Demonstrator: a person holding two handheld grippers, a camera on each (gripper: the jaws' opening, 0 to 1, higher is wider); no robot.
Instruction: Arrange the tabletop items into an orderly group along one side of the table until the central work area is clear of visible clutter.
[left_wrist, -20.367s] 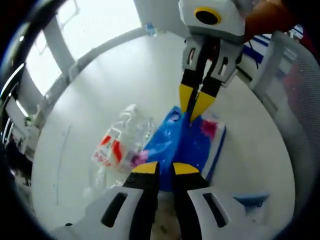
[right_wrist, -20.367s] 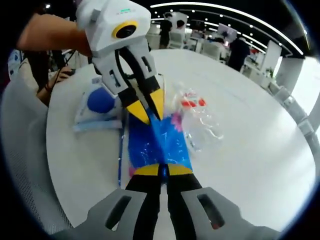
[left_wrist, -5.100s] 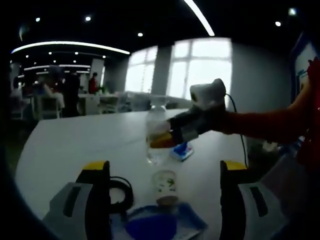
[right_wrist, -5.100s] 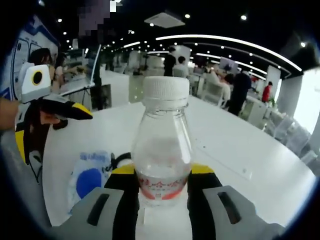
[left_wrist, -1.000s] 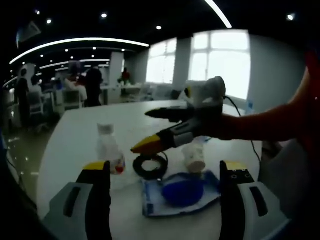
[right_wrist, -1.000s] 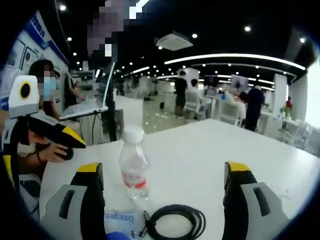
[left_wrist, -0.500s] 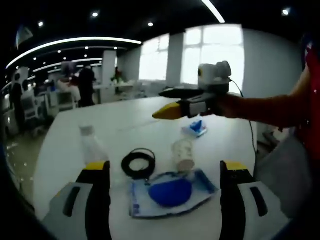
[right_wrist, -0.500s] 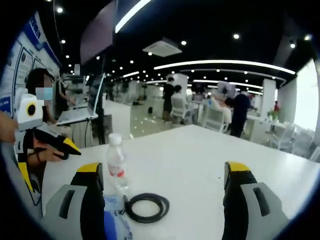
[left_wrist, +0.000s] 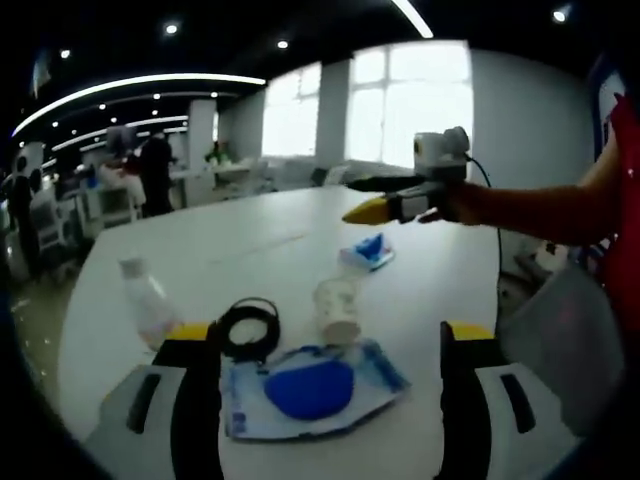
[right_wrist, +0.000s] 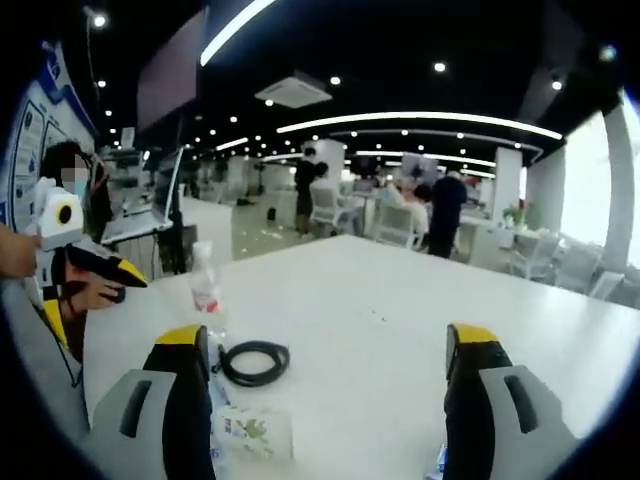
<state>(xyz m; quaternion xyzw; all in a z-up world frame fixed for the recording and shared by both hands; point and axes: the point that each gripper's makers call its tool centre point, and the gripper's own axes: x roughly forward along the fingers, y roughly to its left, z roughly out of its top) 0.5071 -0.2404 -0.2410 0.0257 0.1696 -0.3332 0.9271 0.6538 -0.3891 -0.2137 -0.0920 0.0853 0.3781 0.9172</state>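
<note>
On the white round table (left_wrist: 250, 245) a clear bottle (left_wrist: 145, 300) stands next to a black cable coil (left_wrist: 245, 328), a paper cup (left_wrist: 337, 308) lying on its side and a blue flat pack (left_wrist: 305, 388). A small blue packet (left_wrist: 368, 252) lies farther off. My left gripper (left_wrist: 328, 335) hovers open just short of the group. My right gripper (left_wrist: 355, 198) is held open in the air beyond the small packet. In the right gripper view the bottle (right_wrist: 205, 285), coil (right_wrist: 253, 362) and cup (right_wrist: 250, 432) lie near the open right gripper (right_wrist: 328, 340), with the left gripper (right_wrist: 90, 298) open at the left.
A person's sleeve (left_wrist: 540, 215) reaches in from the right. Broad bare tabletop (right_wrist: 400, 300) stretches past the items. At the left a person sits at a laptop (right_wrist: 150, 220). Chairs and people stand far back in the hall.
The right gripper, which held the bottle five seconds ago, is open and has drawn back from the items. The bottle stands on the table. Both views have swung sideways.
</note>
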